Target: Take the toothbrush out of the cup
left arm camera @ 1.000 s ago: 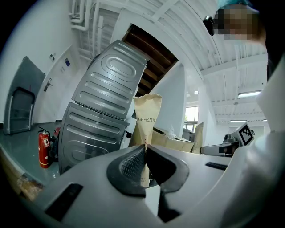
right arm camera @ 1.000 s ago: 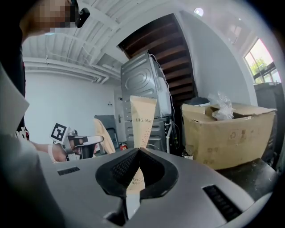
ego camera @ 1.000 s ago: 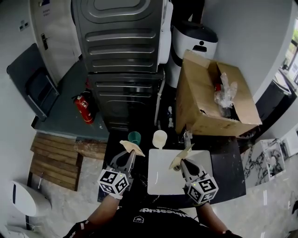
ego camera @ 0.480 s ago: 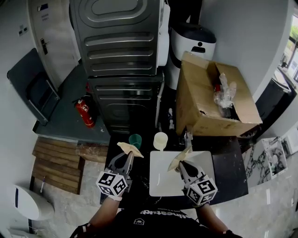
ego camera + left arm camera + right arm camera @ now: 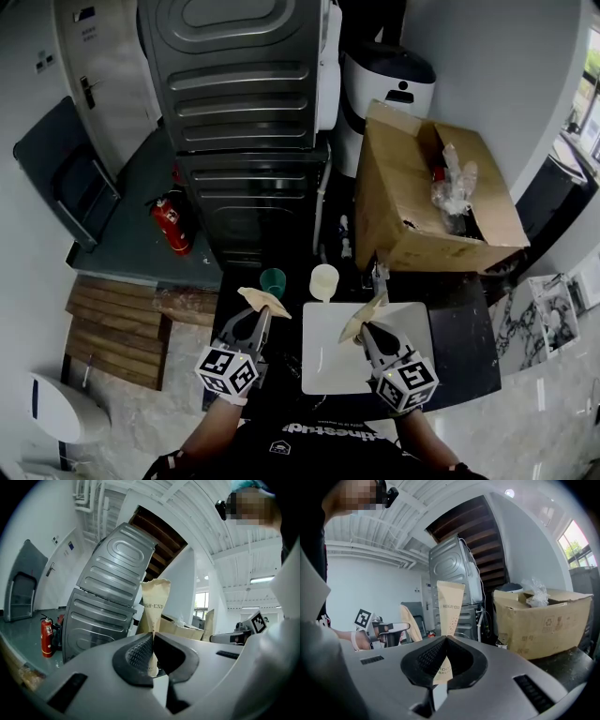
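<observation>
Each gripper is shut on a flat beige paper toothbrush packet. In the head view my left gripper (image 5: pixel 262 308) pinches its packet (image 5: pixel 263 299) just in front of a green cup (image 5: pixel 272 279). A cream cup (image 5: pixel 323 279) stands beside it, and what the cups hold is hidden. My right gripper (image 5: pixel 365 330) holds the second packet (image 5: pixel 363 320) over a white tray (image 5: pixel 337 361). In the left gripper view the packet (image 5: pixel 153 604) stands upright between the shut jaws of the left gripper (image 5: pixel 153 641). The right gripper view shows the right gripper (image 5: pixel 446 642) clamping its packet (image 5: pixel 450 604) the same way.
Behind the dark table (image 5: pixel 461 342) stand stacked grey machines (image 5: pixel 239 112), a white bin with a dark lid (image 5: pixel 384 82) and an open cardboard box (image 5: pixel 431 202). A red fire extinguisher (image 5: pixel 170 221) and wooden boards (image 5: pixel 112 326) lie on the floor at the left.
</observation>
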Tool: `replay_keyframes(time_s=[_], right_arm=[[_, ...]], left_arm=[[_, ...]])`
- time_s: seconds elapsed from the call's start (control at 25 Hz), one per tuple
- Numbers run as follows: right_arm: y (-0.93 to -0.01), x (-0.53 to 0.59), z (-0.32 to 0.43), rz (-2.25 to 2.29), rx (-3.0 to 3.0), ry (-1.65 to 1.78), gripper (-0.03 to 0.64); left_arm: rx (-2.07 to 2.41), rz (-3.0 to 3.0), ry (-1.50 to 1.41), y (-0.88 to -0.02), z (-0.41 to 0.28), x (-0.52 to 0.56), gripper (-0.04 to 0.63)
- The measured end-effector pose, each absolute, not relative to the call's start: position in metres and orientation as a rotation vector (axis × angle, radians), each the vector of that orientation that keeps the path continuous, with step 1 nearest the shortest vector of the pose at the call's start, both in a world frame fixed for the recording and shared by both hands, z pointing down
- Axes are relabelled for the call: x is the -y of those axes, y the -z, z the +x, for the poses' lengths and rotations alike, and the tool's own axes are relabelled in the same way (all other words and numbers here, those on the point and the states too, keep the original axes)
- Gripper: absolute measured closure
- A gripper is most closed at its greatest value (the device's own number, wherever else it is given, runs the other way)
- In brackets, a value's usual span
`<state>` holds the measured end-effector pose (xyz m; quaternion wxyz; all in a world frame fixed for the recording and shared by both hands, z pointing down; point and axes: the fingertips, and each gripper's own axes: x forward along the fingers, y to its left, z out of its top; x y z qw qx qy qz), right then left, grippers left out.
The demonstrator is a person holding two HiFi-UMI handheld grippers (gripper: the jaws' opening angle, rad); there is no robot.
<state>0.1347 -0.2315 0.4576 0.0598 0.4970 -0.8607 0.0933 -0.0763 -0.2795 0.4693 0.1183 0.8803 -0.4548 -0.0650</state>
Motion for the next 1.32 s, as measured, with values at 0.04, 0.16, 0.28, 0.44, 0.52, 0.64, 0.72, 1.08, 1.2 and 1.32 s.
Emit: replay_keyframes(time_s=[0.04, 0.16, 0.28, 0.44, 0.52, 0.64, 0.72, 1.08, 1.2, 1.32], right_arm=[[-0.458, 0.2314, 0.1351, 1.506, 2.604, -0.281, 0.578], [-0.4583, 0.2312, 0.1342, 1.504, 2.598, -0.263, 0.578], [-0.4596, 0.2305, 0.1337, 1.508, 2.584, -0.253, 0.578], [-0.4631, 0.2313, 0.1364, 1.509, 2.566, -0.247, 0.58], [-0.4628, 0.2313, 0.1363, 1.509, 2.565, -0.246, 0.58], [-0.4622, 0.2302, 0.1349, 1.51, 2.565, -0.25, 0.58], [-0.4615, 0.2296, 0.1341, 1.508, 2.569, -0.249, 0.58], [-0.4583, 0.23, 0.133, 1.502, 2.583, -0.24, 0.58], [-0.456, 0.2301, 0.1328, 1.498, 2.591, -0.227, 0.58], [-0.4549, 0.2299, 0.1337, 1.5, 2.594, -0.215, 0.58]], left_arm=[[1.33, 2.575, 0.191, -0.4695, -0.0762, 0.2797, 0.577], [1.331, 2.574, 0.195, -0.4693, -0.0769, 0.2801, 0.577], [1.326, 2.573, 0.196, -0.4697, -0.0765, 0.2805, 0.577], [1.326, 2.569, 0.197, -0.4703, -0.0757, 0.2817, 0.577], [1.326, 2.567, 0.198, -0.4698, -0.0764, 0.282, 0.578], [1.325, 2.569, 0.201, -0.4687, -0.0773, 0.2816, 0.577], [1.325, 2.571, 0.202, -0.4688, -0.0772, 0.2813, 0.577], [1.331, 2.555, 0.201, -0.473, -0.0784, 0.2817, 0.577], [1.332, 2.556, 0.2, -0.4722, -0.078, 0.2815, 0.577], [1.334, 2.558, 0.201, -0.4715, -0.0774, 0.2811, 0.577]])
